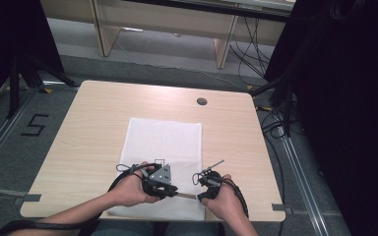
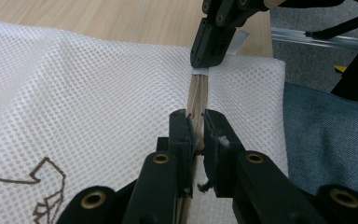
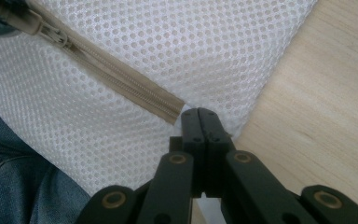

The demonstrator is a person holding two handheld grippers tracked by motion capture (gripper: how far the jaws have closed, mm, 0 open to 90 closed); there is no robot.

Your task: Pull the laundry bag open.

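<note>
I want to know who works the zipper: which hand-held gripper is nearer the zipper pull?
Left hand-held gripper: its jaws pinch at the zipper pull. The right hand-held gripper clamps the mesh bag at the zipper's end.

The left hand-held gripper (image 1: 170,191) is black, with a grey three-cornered plate on top and a black cable looping behind. The right hand-held gripper (image 1: 202,195) is black too, with brass-coloured rivets at its linkage. Forearms look bare; blue jeans, probably, below.
</note>
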